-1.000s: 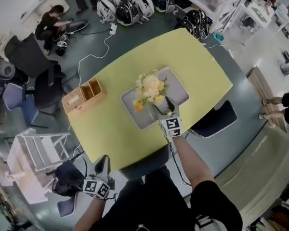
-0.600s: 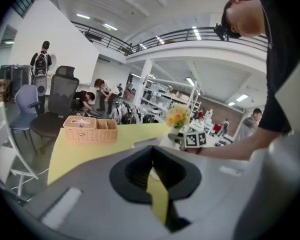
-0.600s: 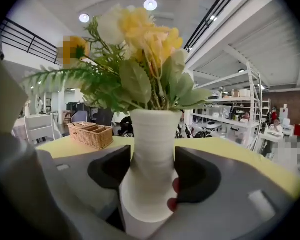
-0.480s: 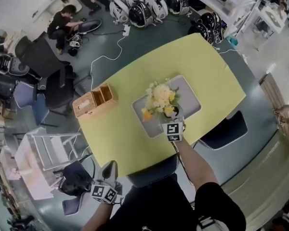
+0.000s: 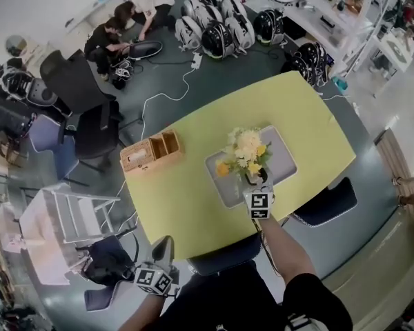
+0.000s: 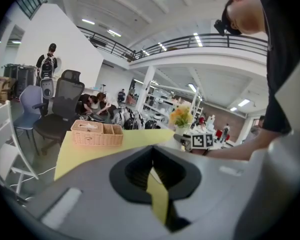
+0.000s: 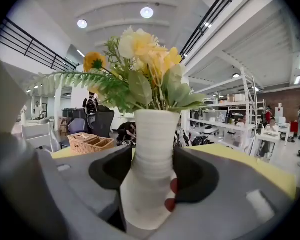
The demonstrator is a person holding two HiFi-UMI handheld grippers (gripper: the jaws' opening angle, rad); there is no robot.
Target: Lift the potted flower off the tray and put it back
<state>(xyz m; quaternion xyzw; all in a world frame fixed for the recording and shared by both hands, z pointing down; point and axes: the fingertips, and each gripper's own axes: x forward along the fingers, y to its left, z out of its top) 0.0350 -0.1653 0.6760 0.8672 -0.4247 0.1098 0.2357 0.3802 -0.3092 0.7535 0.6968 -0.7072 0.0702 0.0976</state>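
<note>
The potted flower (image 5: 247, 149) is a bunch of yellow and cream blooms in a ribbed white vase (image 7: 152, 159). It stands over the grey tray (image 5: 284, 158) on the yellow table (image 5: 193, 198). My right gripper (image 5: 257, 179) reaches it from the near side. Its jaws are closing, and both dark pads press on the vase's narrow waist (image 7: 152, 169). My left gripper (image 5: 164, 245) hangs off the table's near left corner with nothing in its jaws (image 6: 152, 169), which look shut. From there the flower (image 6: 181, 116) shows far off.
A wicker basket (image 5: 150, 153) with compartments sits on the table's left part (image 6: 96, 133). A blue chair (image 5: 324, 202) stands at the table's right near edge. Dark office chairs (image 5: 96, 126), a white rack (image 5: 55, 219) and people on the floor lie to the left.
The right gripper's jaws have drawn in around the vase below the blooms. The head view has shifted, so table and tray sit further right and lower. The left gripper stays off the table's corner.
</note>
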